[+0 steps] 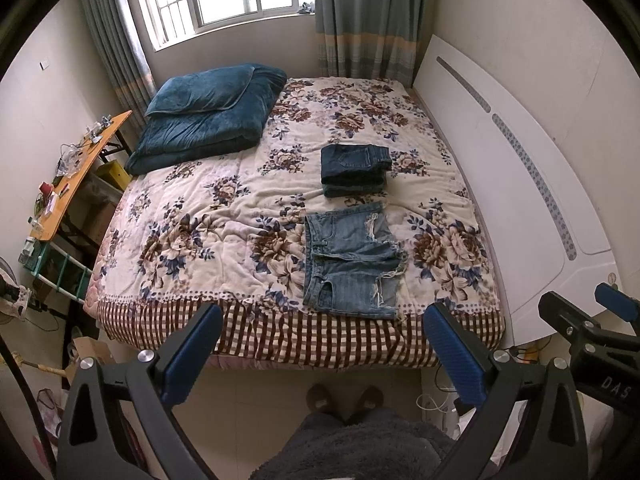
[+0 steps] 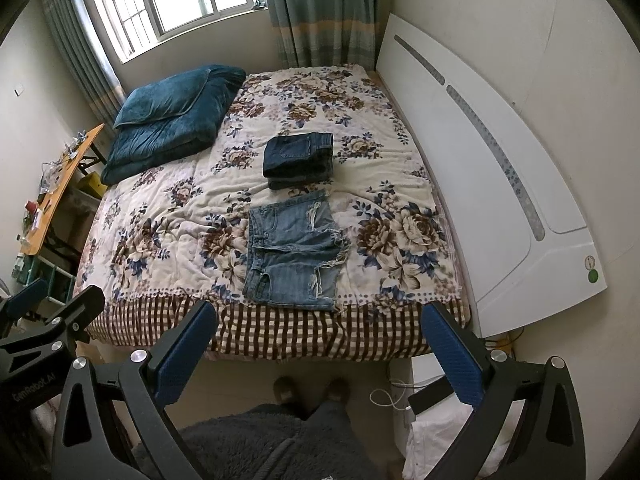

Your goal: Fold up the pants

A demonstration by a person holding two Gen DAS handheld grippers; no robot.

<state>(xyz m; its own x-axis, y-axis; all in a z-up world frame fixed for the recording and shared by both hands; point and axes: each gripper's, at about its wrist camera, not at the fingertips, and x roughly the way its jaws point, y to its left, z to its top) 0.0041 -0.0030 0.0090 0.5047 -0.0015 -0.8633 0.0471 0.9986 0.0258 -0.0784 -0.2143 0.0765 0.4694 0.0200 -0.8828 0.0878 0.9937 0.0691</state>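
Observation:
Light blue frayed denim shorts lie flat on the floral bed cover near the front edge, waistband to the left. Behind them sits a folded pile of dark blue jeans. My left gripper is open and empty, held above the floor in front of the bed edge. My right gripper is open and empty too, at about the same height to the right. Each gripper shows at the edge of the other's view.
A folded teal quilt with a pillow lies at the bed's back left. A white headboard runs along the right. A cluttered orange side table stands left. My feet are on the floor.

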